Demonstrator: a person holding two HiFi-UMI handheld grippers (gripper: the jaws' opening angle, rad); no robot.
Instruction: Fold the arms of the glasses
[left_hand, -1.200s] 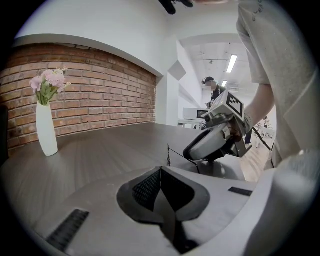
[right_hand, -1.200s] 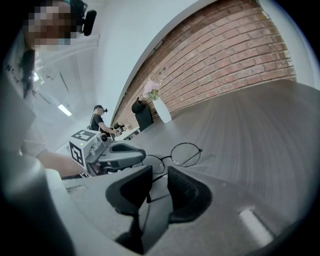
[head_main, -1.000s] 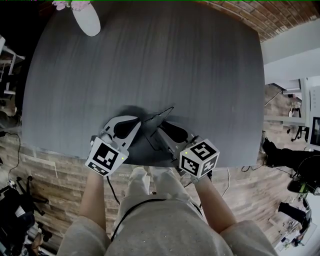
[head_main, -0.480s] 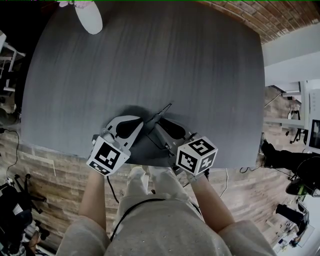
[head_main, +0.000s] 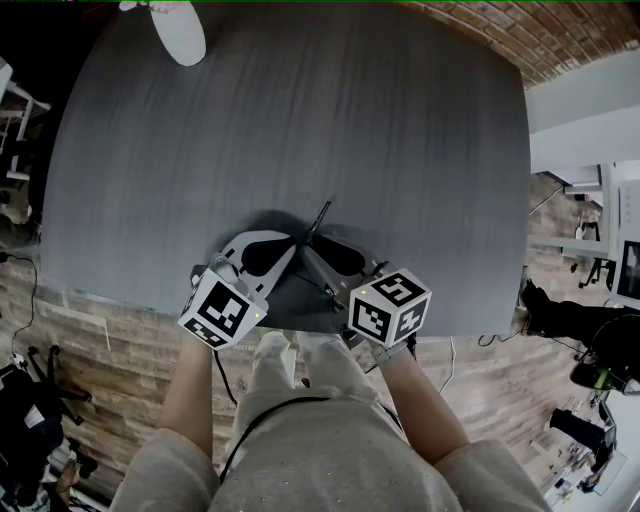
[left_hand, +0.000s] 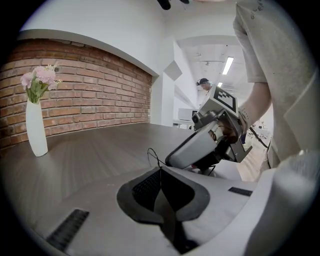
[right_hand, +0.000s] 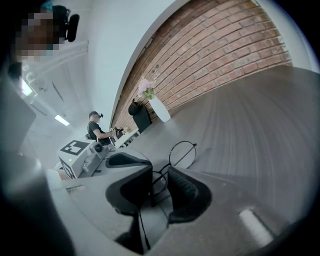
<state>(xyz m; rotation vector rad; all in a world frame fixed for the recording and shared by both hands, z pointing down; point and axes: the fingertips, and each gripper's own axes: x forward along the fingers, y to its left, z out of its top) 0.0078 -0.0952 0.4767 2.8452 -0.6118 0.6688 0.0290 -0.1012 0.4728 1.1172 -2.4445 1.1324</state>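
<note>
- Worktop of dark grey, wood-grained board (head_main: 300, 120): it carries everything, and all the work sits at the middle of its near edge.
- White plastic left gripper with black ribbed pads (left_hand: 160, 171): it slants down over the worktop's near edge. Its jaws are closed together on the fine wire of the thin black round-lensed glasses (right_hand: 180, 153), which loops out just past their tips.
- White plastic right gripper of the same make (right_hand: 159, 186): it is also over the worktop's near edge, just beside the left gripper and angled towards it. Its jaws stand wide, with the near lens (right_hand: 159, 181) and one slim arm (right_hand: 141, 220) lying between them. I see neither pad pressing on the wire.
- Slim white vase of pink flowers (head_main: 180, 38): it stands at the worktop's far left corner, well apart from the work.
- Glasses: they are between the two grippers at the worktop's near edge and seem held just off it. The rest of the frame juts past the right jaws and throws a shadow on the board.
- Step in hand, as I judge it: the fold itself, with the left gripper steadying the frame while the right lines up on an arm. How far either arm is already folded I cannot tell.
- Next move, as I judge it: the right jaws should sweep that arm in behind the lenses. This calls for a gentle touch, since the wire could bend or slip from the left jaws.
</note>
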